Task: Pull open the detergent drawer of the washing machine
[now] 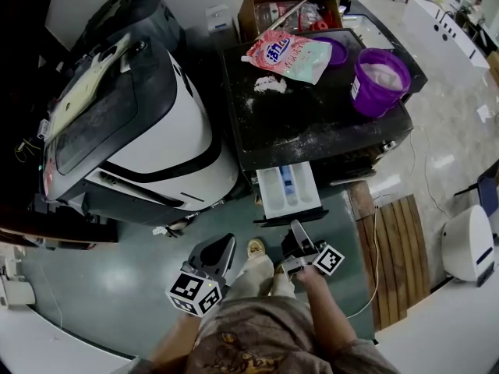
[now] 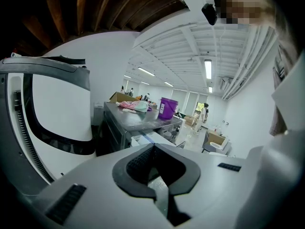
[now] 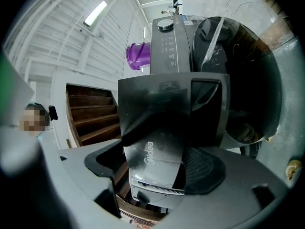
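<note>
The washing machine (image 1: 312,123) has a dark, dusty top, and its detergent drawer (image 1: 287,189) stands pulled out toward me, white compartments showing. My right gripper (image 1: 297,229) is at the drawer's dark front panel (image 1: 292,217). In the right gripper view that panel (image 3: 157,142) lies between the wide-spread jaws of the right gripper (image 3: 152,162). It sits close to one pad, with a gap on the other side. My left gripper (image 1: 223,245) hangs lower left, away from the drawer. Seen from its own camera, the left gripper (image 2: 155,178) is shut on nothing.
A purple bucket (image 1: 380,80), a pink detergent bag (image 1: 288,55) and spilled powder lie on the machine's top. A large white-and-black machine (image 1: 132,131) stands to the left, a cardboard box (image 1: 288,6) behind and a wooden pallet (image 1: 394,248) to the right. My shoe (image 1: 255,248) is below the drawer.
</note>
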